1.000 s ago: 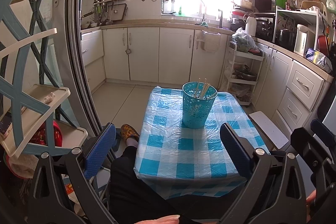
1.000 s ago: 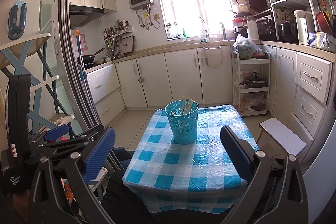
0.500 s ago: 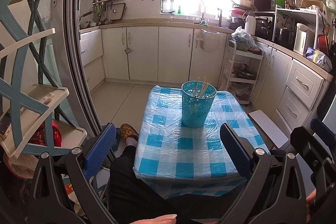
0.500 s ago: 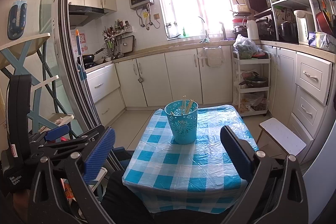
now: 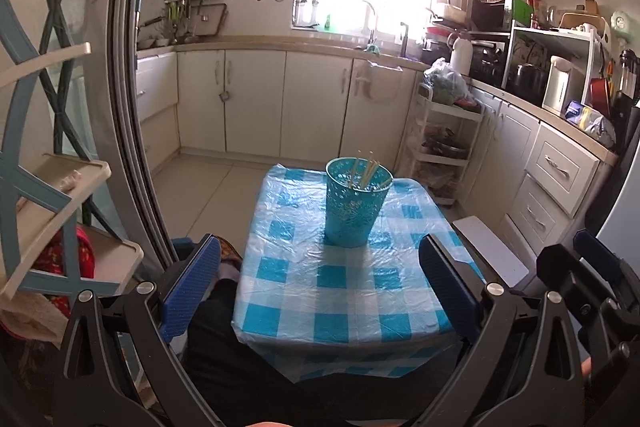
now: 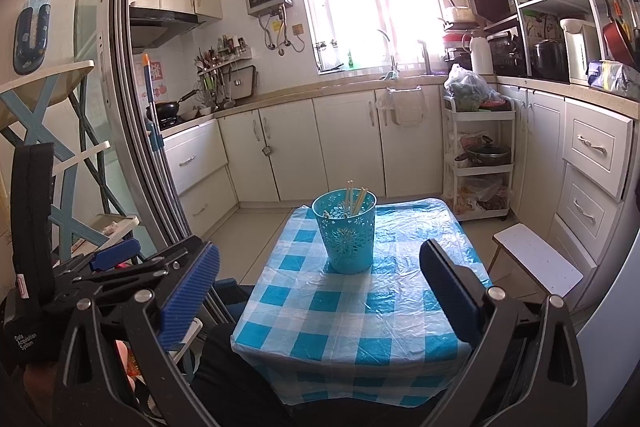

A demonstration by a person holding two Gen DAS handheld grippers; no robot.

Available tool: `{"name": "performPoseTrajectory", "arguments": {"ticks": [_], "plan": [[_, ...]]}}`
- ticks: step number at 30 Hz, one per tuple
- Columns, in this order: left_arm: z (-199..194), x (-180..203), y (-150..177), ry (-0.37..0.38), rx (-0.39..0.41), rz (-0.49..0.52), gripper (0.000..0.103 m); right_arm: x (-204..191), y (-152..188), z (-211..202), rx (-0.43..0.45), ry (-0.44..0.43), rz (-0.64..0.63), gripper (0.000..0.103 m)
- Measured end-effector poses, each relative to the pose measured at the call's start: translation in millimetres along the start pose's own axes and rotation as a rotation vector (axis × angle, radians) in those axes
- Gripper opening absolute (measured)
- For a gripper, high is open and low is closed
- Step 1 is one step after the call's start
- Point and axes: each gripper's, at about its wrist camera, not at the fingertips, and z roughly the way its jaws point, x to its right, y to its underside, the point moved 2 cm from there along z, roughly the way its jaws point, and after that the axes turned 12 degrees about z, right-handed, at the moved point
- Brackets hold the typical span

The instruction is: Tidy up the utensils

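Note:
A turquoise perforated holder (image 5: 353, 205) stands upright on the far half of a small table with a blue-and-white checked cloth (image 5: 340, 291). Several wooden chopsticks (image 5: 366, 173) lean inside it. It also shows in the right wrist view (image 6: 346, 231), with the chopsticks (image 6: 354, 201) sticking out of its rim. My left gripper (image 5: 320, 281) is open and empty, held back from the near table edge. My right gripper (image 6: 320, 285) is open and empty too, at the near edge of the cloth (image 6: 360, 319). The left gripper's body (image 6: 100, 267) shows at the right wrist view's left.
A white stool (image 6: 536, 263) stands right of the table. A white trolley (image 6: 480, 163) with pots stands by the cabinets behind. A blue-framed shelf rack (image 5: 48, 187) and a sliding door frame (image 5: 132, 131) are on the left. My dark-clothed legs (image 5: 248, 367) are below the table edge.
The left wrist view has tilted slightly, so the holder sits a touch higher in it. The right gripper has barely moved. Both stay open and empty.

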Motion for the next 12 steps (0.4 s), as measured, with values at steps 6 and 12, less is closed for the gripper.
{"name": "performPoseTrajectory", "arguments": {"ticks": [6,12], "plan": [[6.3,3.7,-1.2,-0.033,-0.031,0.028,0.095,2.7,-2.5,0.1,-0.001,-0.001,0.000,0.096],[7.0,1.6,-1.4,-0.046,-0.035,0.032,0.095,7.6,-3.8,1.2,-0.011,-0.002,0.000,0.096]]}}
